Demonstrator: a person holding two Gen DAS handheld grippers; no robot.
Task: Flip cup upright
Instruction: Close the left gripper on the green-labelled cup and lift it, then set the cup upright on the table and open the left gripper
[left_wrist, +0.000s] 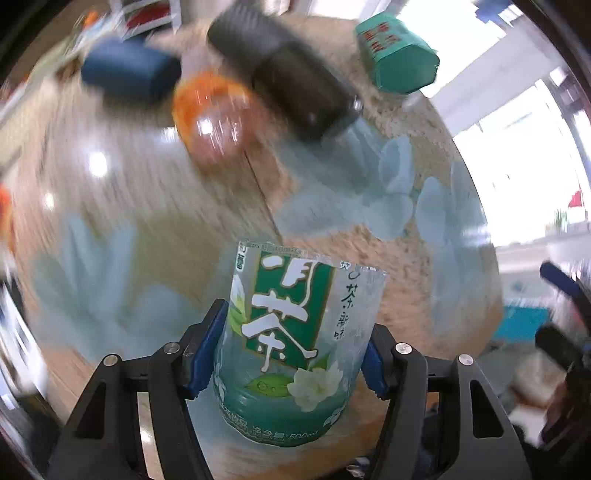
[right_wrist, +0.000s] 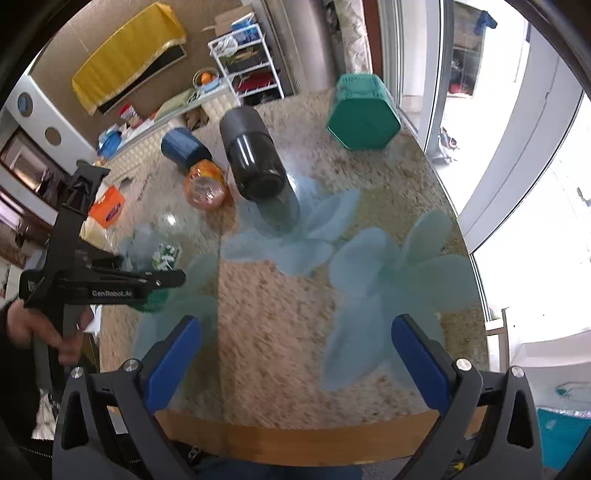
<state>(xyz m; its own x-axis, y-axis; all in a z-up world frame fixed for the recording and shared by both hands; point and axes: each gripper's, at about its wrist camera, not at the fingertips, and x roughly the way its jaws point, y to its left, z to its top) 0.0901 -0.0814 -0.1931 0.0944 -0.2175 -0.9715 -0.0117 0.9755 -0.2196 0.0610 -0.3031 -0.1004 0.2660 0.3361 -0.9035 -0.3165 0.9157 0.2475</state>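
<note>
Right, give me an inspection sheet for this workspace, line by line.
Surface: speckled stone table with pale blue flower print, wooden front edge.
Job's things: clear cut-bottle cup with green tea label, held off the table, open end away from the camera.
Clutter: black bottle, orange cup and navy cup lying down; teal hexagonal box; orange tissue pack.
Grippers: left claw shut on the cup; right claw open, holding nothing.
Cables: nothing seen.
Surroundings: white shelf rack, yellow-draped furniture, bright windows.
</note>
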